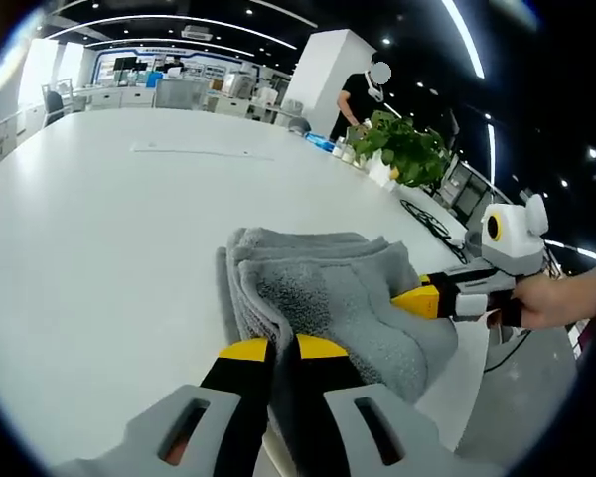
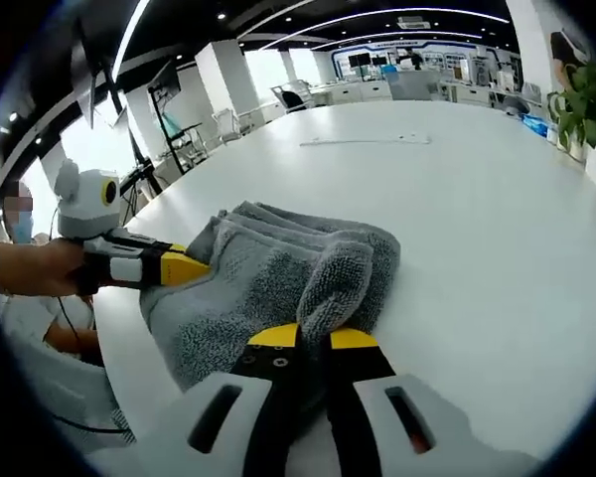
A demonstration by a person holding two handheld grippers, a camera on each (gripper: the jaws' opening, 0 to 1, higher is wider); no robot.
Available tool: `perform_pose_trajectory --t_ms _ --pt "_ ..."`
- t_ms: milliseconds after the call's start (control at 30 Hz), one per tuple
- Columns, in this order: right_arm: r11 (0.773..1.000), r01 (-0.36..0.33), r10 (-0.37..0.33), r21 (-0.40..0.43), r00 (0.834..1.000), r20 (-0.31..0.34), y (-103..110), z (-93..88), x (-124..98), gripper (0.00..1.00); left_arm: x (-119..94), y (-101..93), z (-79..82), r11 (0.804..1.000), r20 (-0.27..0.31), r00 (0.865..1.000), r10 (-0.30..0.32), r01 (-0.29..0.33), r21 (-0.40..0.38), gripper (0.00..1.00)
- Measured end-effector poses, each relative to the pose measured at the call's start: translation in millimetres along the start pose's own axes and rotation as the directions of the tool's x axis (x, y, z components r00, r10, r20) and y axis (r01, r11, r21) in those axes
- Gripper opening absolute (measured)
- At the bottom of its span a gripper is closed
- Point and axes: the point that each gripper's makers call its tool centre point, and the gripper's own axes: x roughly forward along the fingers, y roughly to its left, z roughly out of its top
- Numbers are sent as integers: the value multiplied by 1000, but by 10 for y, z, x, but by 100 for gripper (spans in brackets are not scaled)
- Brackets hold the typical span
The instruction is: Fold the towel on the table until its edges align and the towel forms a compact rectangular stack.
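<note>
The grey towel (image 1: 328, 293) sits near the front edge of the big white counter (image 1: 99, 229), and beyond it the counter top stretches away bare and wide toward the far end of the room, so there is plenty of free surface on that side. In the left gripper view the counter edge runs diagonally just to the right of the towel, with the floor dropping away past it; in the right gripper view that same edge lies to the left of the towel (image 2: 268, 283). A leafy green plant (image 1: 407, 149) stands further along the counter's right side, well apart from the towel, and a person in dark clothing (image 1: 358, 99) leans over the counter beyond it. The left claw (image 1: 283, 350) has its yellow-tipped jaws pressed together on a fold of towel at the near side, the cloth pinched up between them. The right claw (image 2: 313, 338) is likewise closed on a raised hump of towel. Each claw comes into the other's view from the side, gripped by a hand (image 1: 546, 298), its yellow tip buried in the towel's edge. The towel is thick terry, bunched and doubled over itself, several layered edges showing as stacked ridges on its far side; the layers do not line up and the outline is lumpy and rounded rather than square.
</note>
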Motion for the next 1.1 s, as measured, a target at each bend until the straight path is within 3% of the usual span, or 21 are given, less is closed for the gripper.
perform_pose_trajectory --t_ms 133,167,267,433,533,567,667,733,867,967,1100 --pt "998 61 -61 -10 998 2 -33 -4 -29 6 27 -88 -7 999 -16 1000 20 -19 50 7" --pt "998 56 -56 -7 998 2 -35 -8 -32 6 20 -60 3 996 -19 999 30 -28 87 7" --pt "999 25 -25 24 1000 3 -32 30 -70 7 -6 -22 38 995 0 1000 28 -28 100 9" --pt "1000 20 -20 -11 999 34 -18 113 -187 9 -138 70 67 998 26 998 64 -65 15 20" --pt "999 31 -30 -18 999 42 -23 136 -261 10 -221 188 61 996 26 995 92 -92 -2 22" --pt "999 38 -37 -14 998 46 -32 144 -288 10 -268 218 76 993 21 993 113 -112 -40 23" --pt "998 59 -58 -3 995 83 -39 219 -410 11 -418 272 240 987 73 986 152 -148 -60 21" --pt "999 50 -50 9 994 92 -3 269 -483 15 -502 215 351 990 108 985 135 -129 -55 22" --pt "998 29 -23 -47 992 125 88 346 -634 29 -642 -24 517 997 150 987 54 -62 47 26" --pt "998 28 -19 -61 990 143 120 380 -805 33 -753 -170 556 991 163 986 26 -47 124 30" --pt "998 32 -22 -58 987 158 115 363 -937 36 -867 -356 617 990 224 974 -17 -15 139 40"
